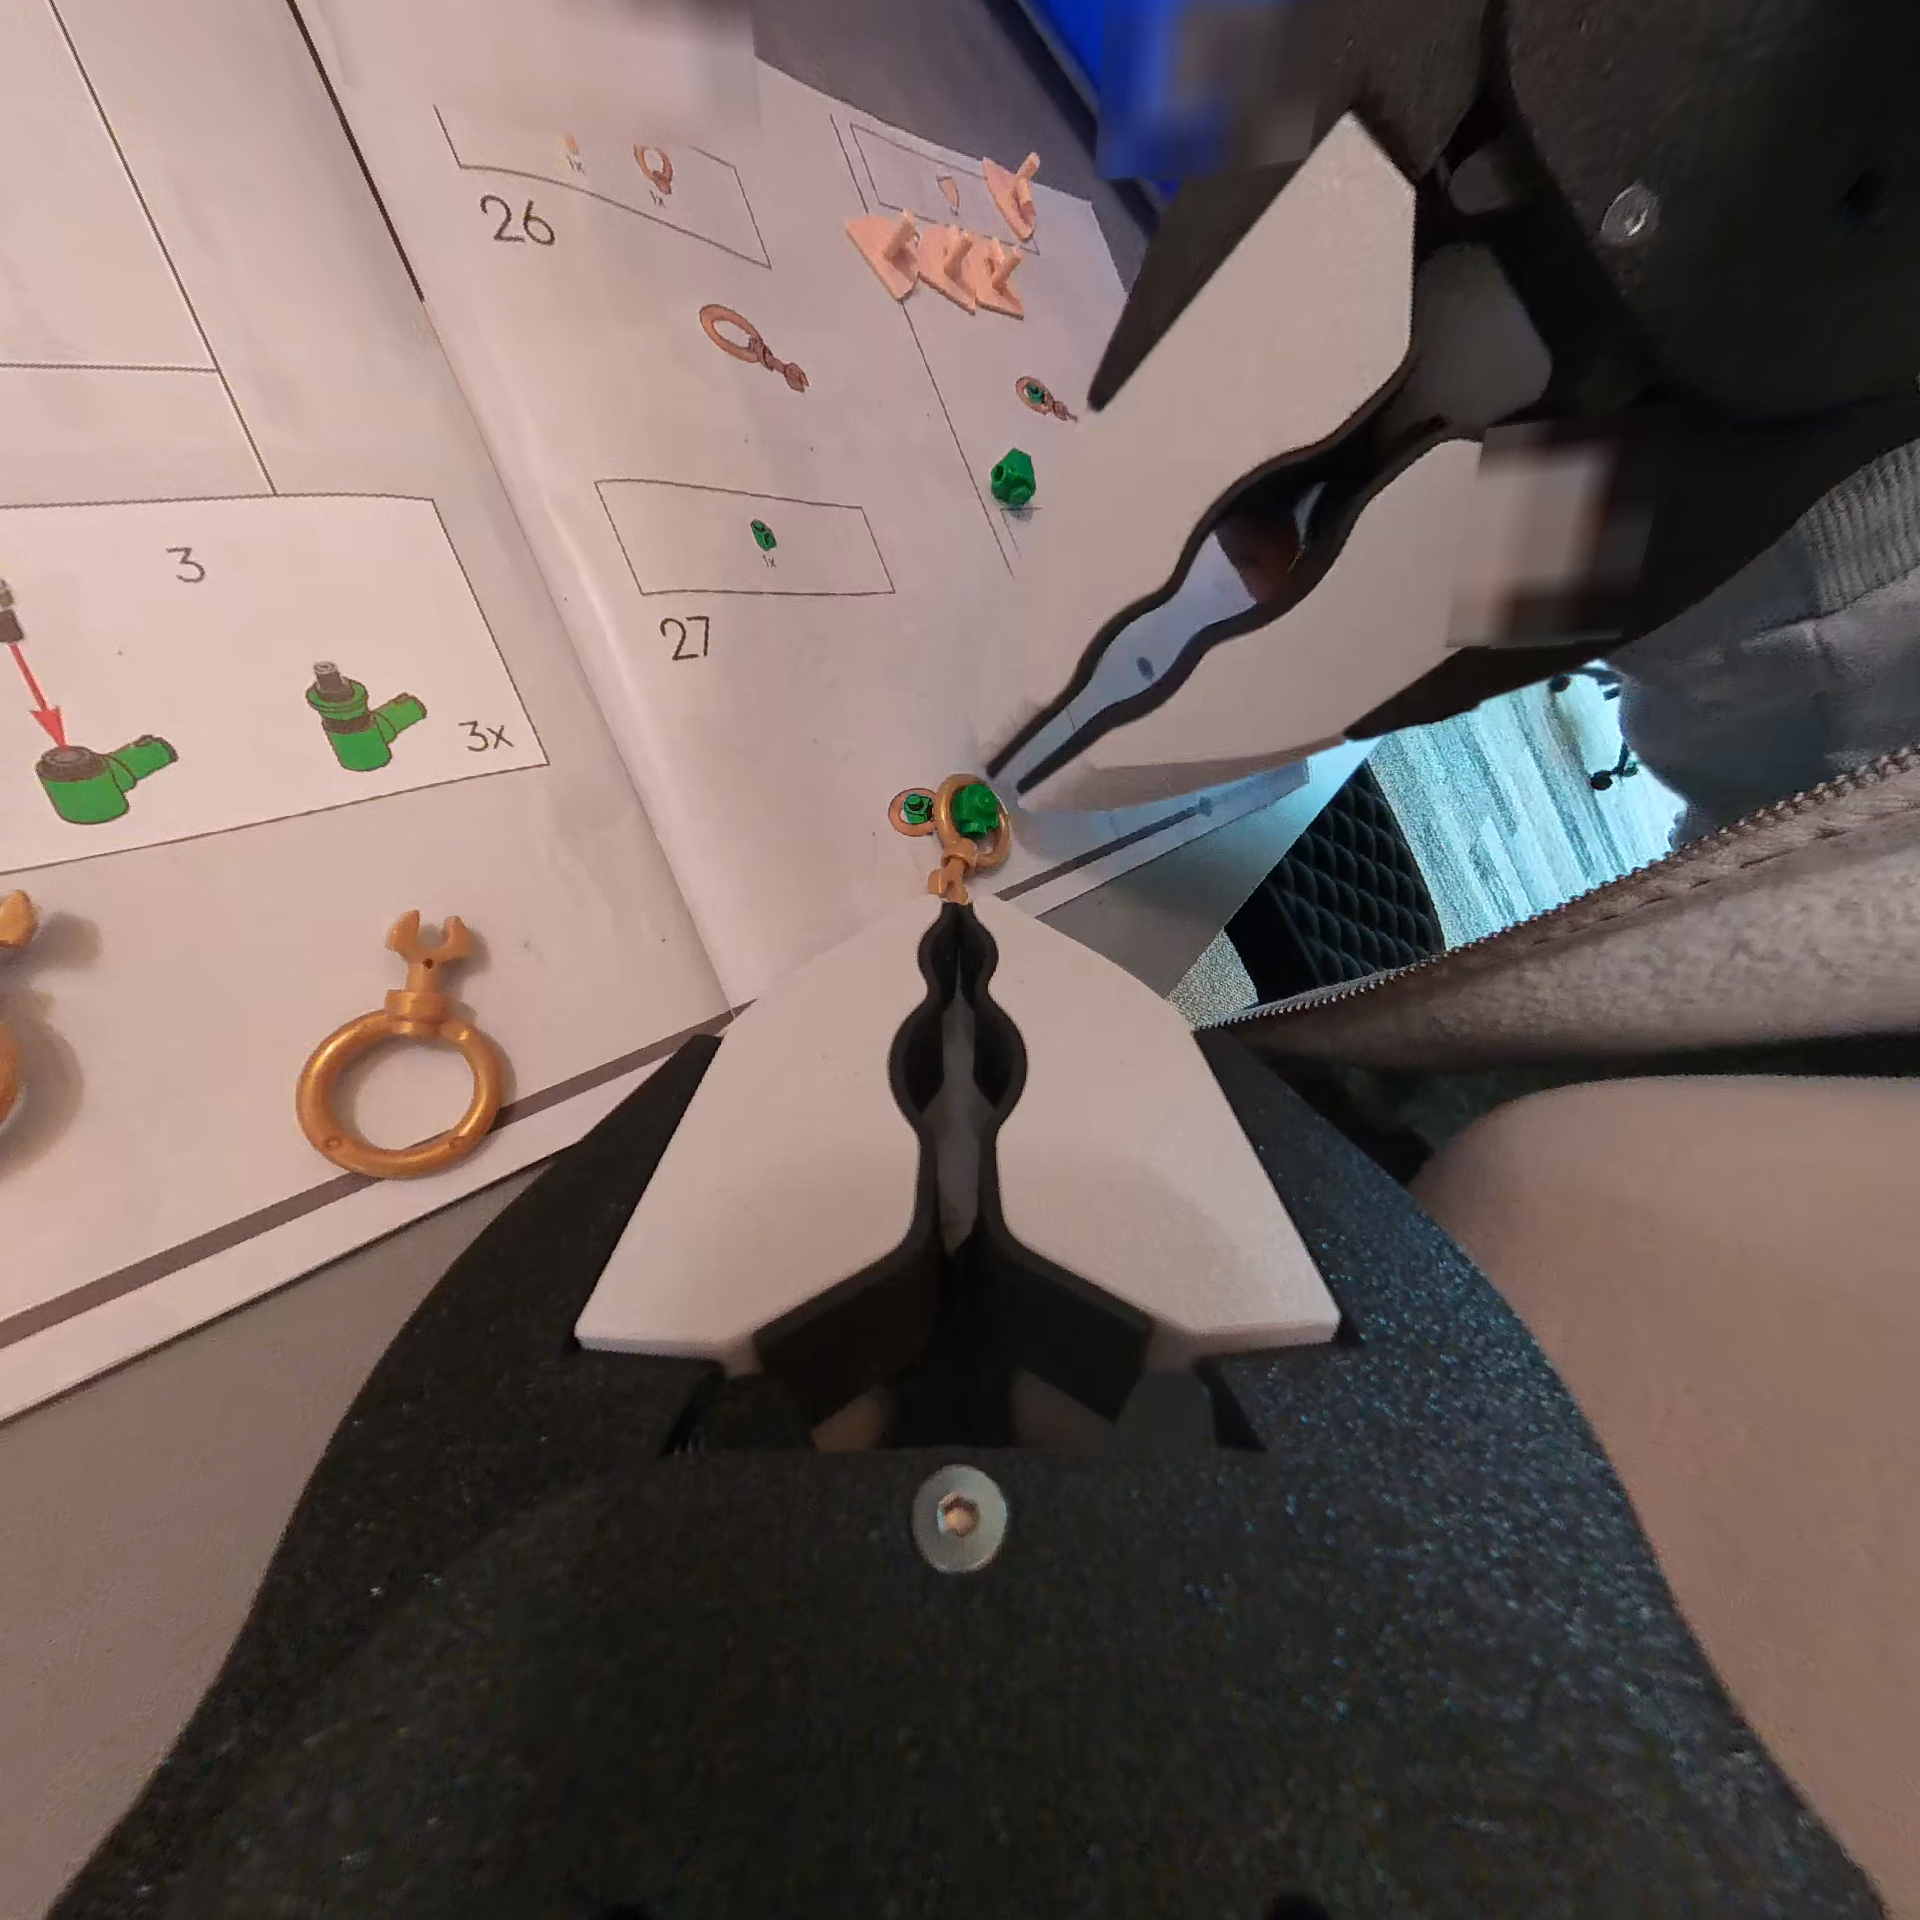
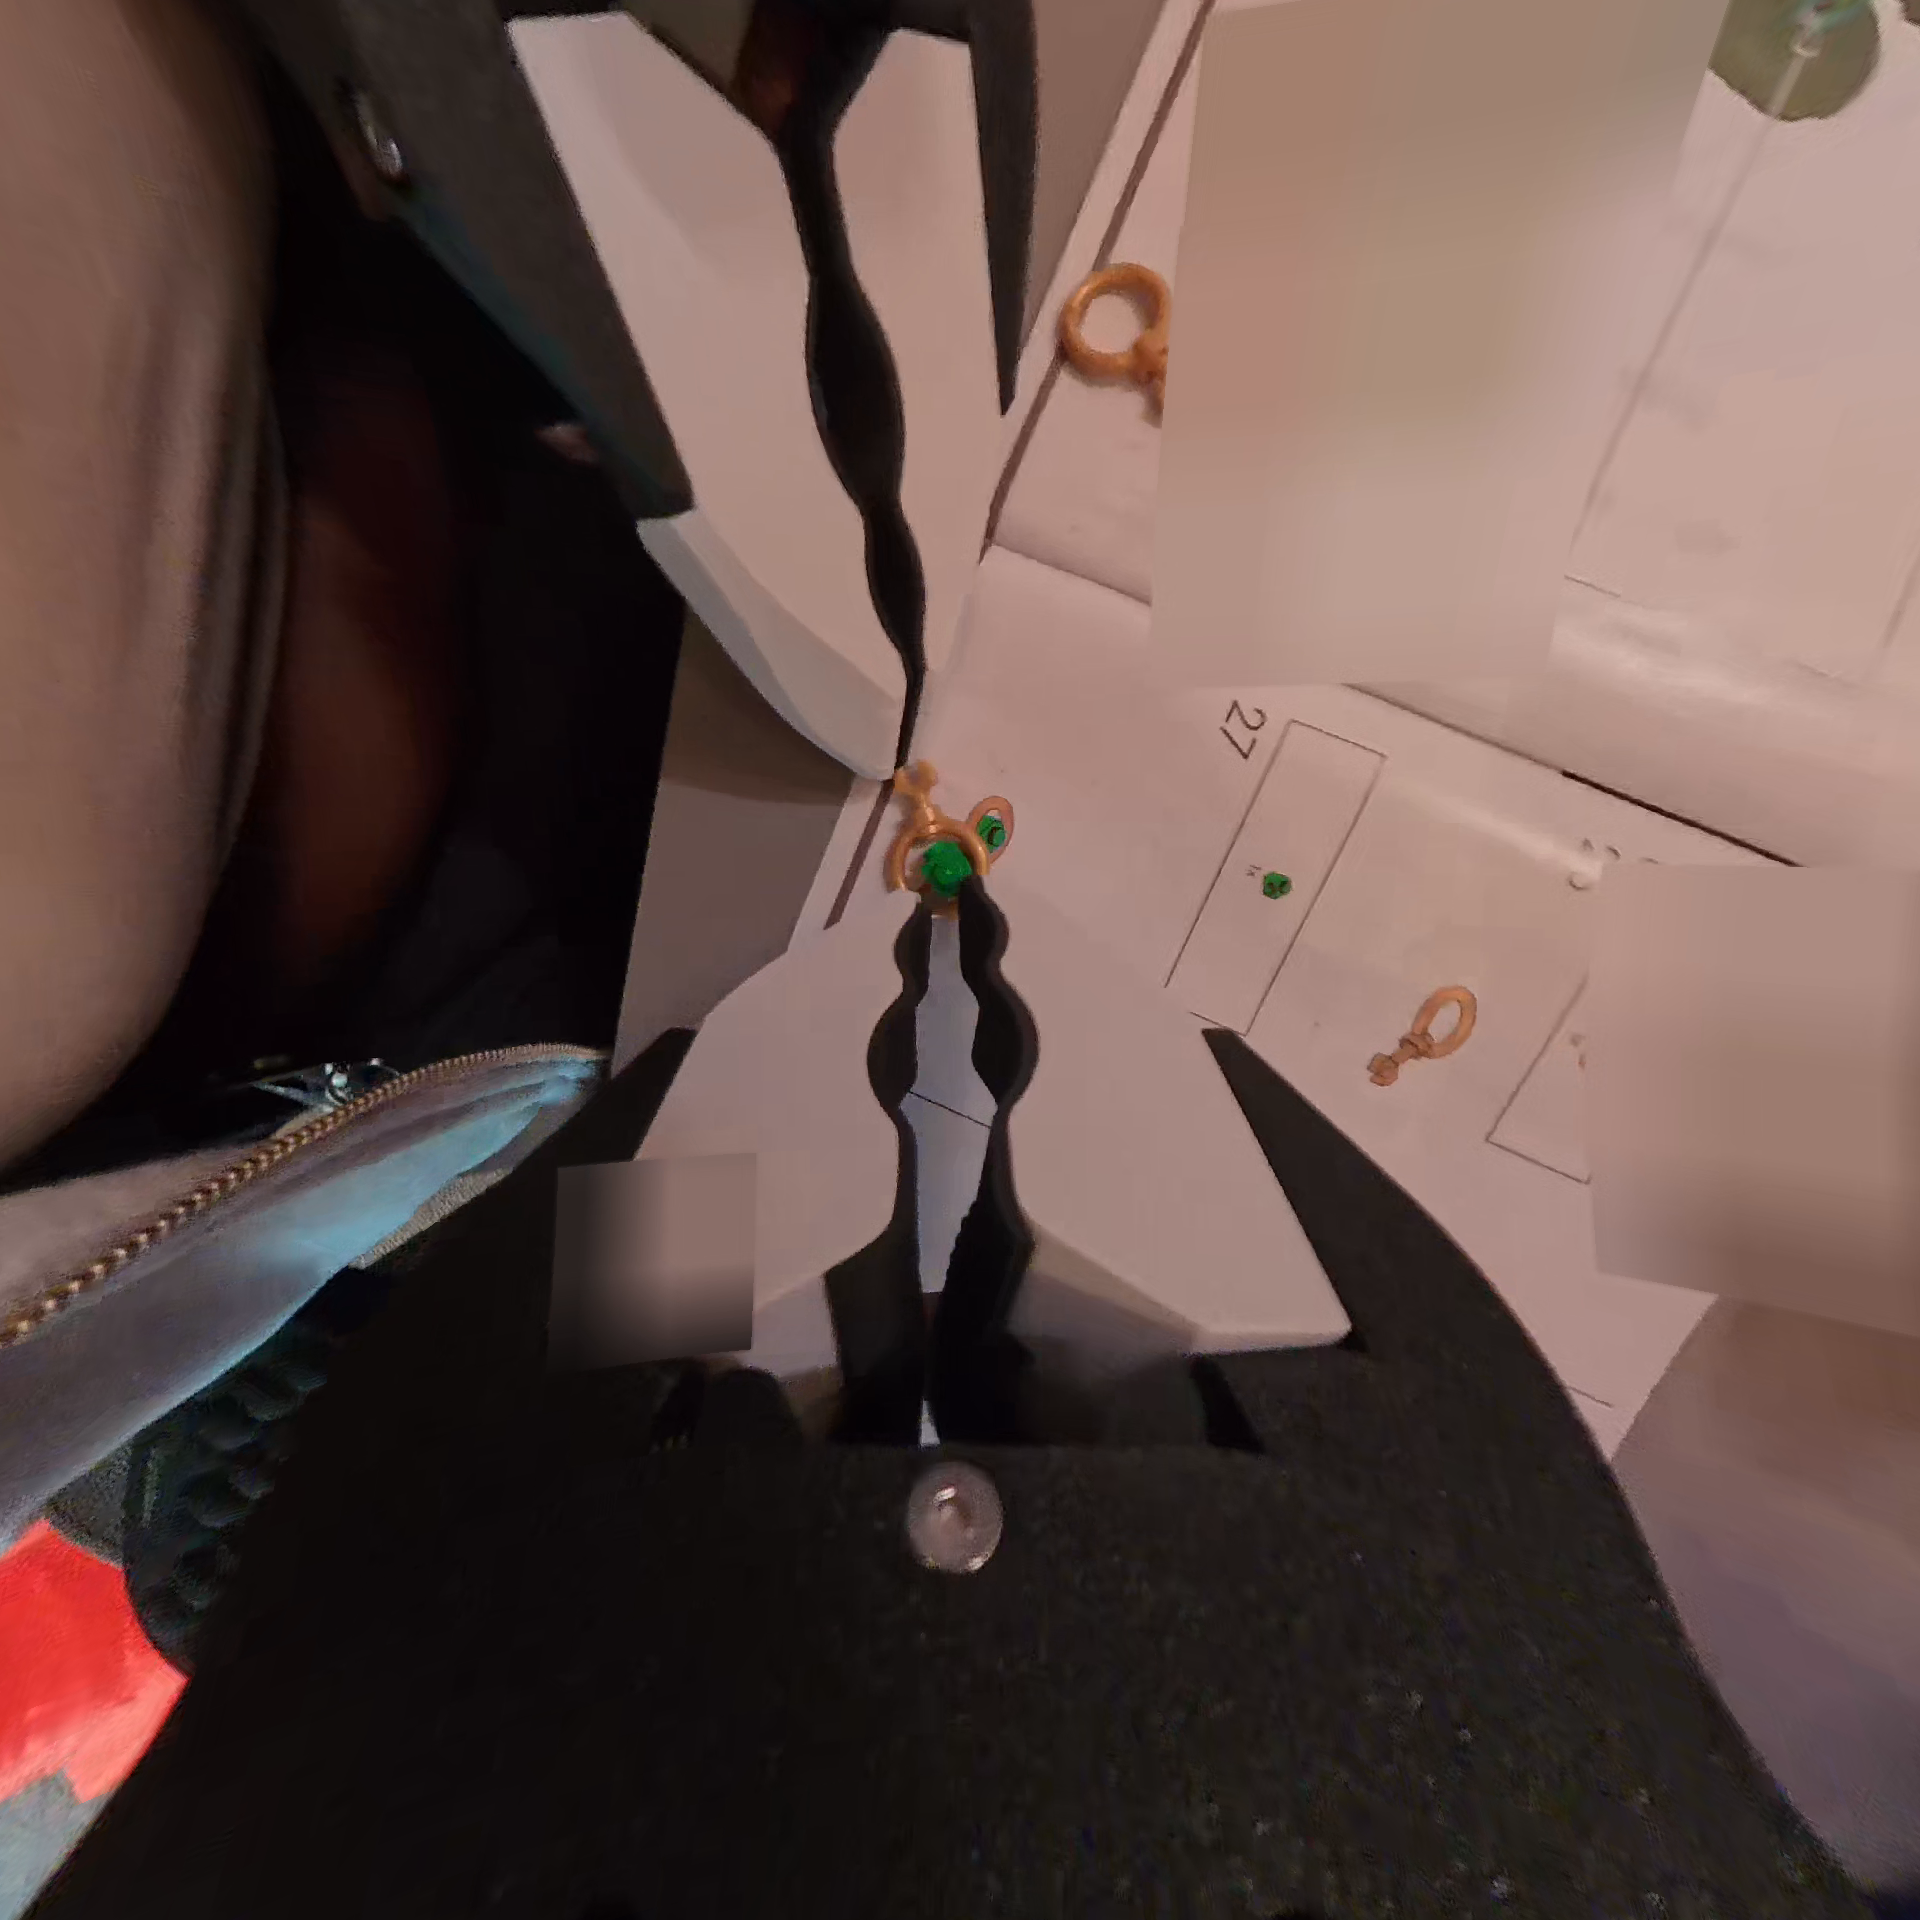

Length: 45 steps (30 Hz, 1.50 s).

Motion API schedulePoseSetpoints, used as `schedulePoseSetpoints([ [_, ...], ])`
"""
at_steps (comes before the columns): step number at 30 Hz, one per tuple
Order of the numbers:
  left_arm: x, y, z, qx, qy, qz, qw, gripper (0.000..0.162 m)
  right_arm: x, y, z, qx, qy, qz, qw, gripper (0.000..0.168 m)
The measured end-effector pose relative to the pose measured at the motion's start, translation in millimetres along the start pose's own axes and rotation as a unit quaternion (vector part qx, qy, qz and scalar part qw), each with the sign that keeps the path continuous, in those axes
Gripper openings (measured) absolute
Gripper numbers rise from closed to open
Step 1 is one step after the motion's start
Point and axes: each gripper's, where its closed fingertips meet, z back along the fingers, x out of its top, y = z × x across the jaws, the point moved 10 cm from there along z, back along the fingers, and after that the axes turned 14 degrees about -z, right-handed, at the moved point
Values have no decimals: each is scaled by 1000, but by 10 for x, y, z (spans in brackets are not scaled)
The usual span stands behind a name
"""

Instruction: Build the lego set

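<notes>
i'm looking at a small gold ring piece [image 1: 971,831] with a short stem and clip, hanging just above the lower right corner of the open instruction booklet [image 1: 582,436]. a tiny green stud [image 1: 975,805] is sitting in the ring's opening. my left gripper [image 1: 954,906] is pinching the stem end of the ring, its white fingers [image 1: 831,1091] closed down to a thin slit at the tips. my right gripper [image 2: 948,902] is coming in from the opposite side; its tips are nearly together and are touching the green stud [image 2: 943,864] inside the ring [image 2: 930,831], though i cannot tell for sure whether they are gripping the stud or only pressing on it. in the right wrist view the left gripper [image 2: 904,764] is reaching down from the top, its tip meeting the clip end of the ring.

a second, loose gold ring [image 1: 400,1081] is lying on the booklet's bottom edge, to the left of my left gripper, and part of another gold piece [image 1: 12,997] is showing at the far left border. a loose green stud [image 1: 1013,478] is resting on the right page, and several pale pink wedge pieces [image 1: 951,249] are lying near the top of that page. beyond the booklet's corner, a grey zippered fabric [image 1: 1621,935] is showing.
</notes>
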Motion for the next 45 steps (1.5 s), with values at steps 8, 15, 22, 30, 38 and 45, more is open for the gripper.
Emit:
schedulePoseSetpoints([
  [8, -7, -3, 7, -2, -1, 1, 1000, 0, 33, 2, -50, -1, 9, 8, 1000, 5],
  [15, -7, -6, 12, -7, 1, 0, 1000, 0, 47, 49, -39, -35, 19, -49, 998, 5],
  [22, -4, -5, 12, -12, 3, -2, 1000, 0, 34, 89, 44, -51, 7, -9, 999, 5],
  [30, -6, 4, 12, -12, 0, 3, 1000, 0, 74, 45, -26, -24, 19, 31, 999, 5],
  [38, -3, 3, 2, -9, 0, 1, 1000, 0, 77, 55, -44, -21, 26, 24, 999, 5],
  [45, -13, -20, -9, 2, -6, 3, 1000, 0, 91, 120, -42, -51, 41, -18, 998, 5],
])
